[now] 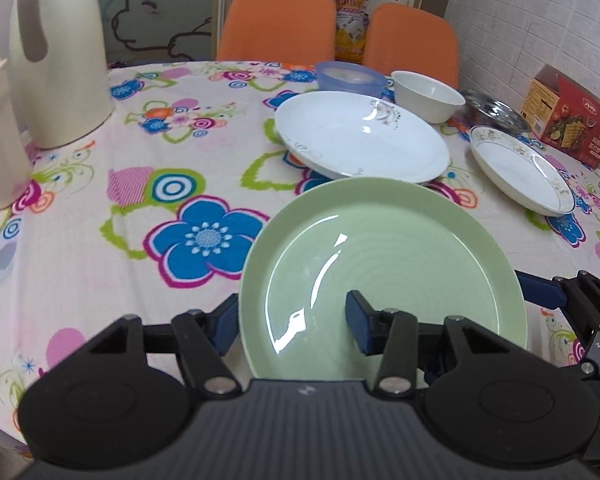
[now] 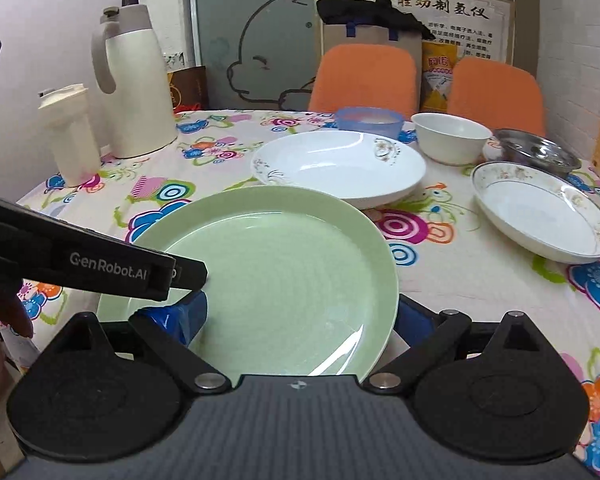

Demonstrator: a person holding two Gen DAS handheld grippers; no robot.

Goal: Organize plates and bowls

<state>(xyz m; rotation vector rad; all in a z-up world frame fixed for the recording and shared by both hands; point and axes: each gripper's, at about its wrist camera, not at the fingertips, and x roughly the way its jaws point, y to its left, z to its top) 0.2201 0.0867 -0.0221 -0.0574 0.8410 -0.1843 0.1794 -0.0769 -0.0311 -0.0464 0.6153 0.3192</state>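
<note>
Both your grippers are on the round pale-green ceramic plate (image 1: 384,264), which sits at the near edge of the flowered tablecloth (image 1: 140,184): your left gripper (image 1: 292,322) has one blue pad outside the plate's left rim and the other over its well, and your right gripper (image 2: 300,320) straddles its right rim the same way. Whether either pair is clamped tight, I cannot tell. Just behind it lies the wide white floral-trimmed dish (image 1: 360,136), with a smaller gold-rimmed plate (image 1: 520,168) and a white bowl (image 1: 428,94) further right.
</note>
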